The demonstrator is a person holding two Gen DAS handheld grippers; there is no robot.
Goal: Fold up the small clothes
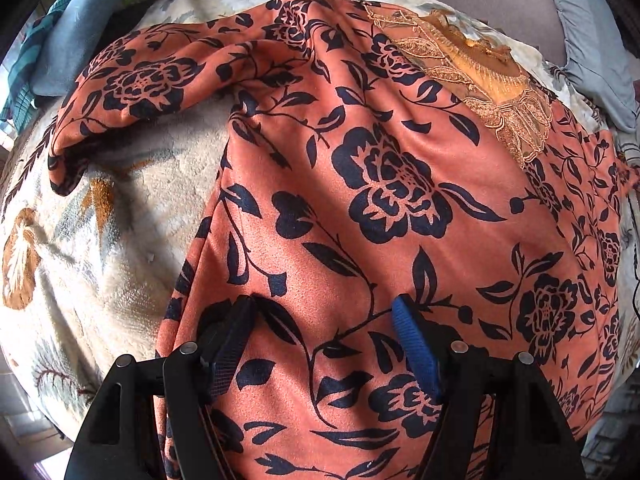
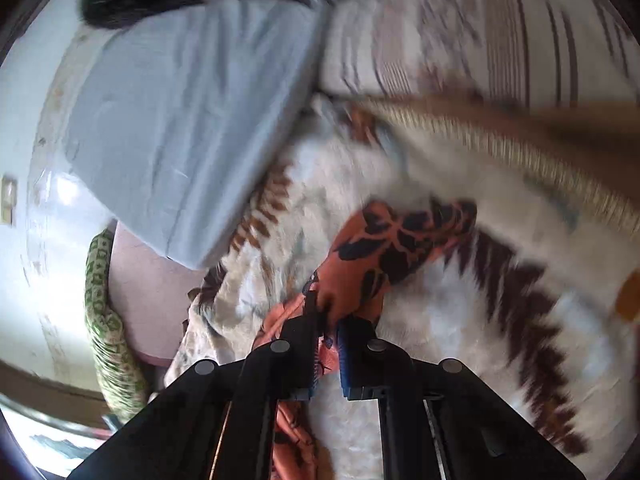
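Observation:
An orange garment (image 1: 360, 184) with a black flower print and a gold embroidered neck lies spread on a cream blanket (image 1: 120, 208), one sleeve (image 1: 140, 80) stretched to the upper left. My left gripper (image 1: 324, 312) stands open just above the garment's lower body, pointing steeply down, nothing pinched between its fingers. In the right wrist view, which is blurred, my right gripper (image 2: 328, 320) is shut on a bunched fold of the same orange garment (image 2: 384, 248), which sticks out beyond the fingertips and trails back under the jaws.
The cream blanket (image 2: 460, 312) with brown feather patterns covers the bed. A pale blue pillow (image 2: 180, 128) lies at upper left in the right wrist view, a striped cloth (image 2: 500, 32) beyond it. Blue cloth (image 1: 68, 40) lies past the sleeve.

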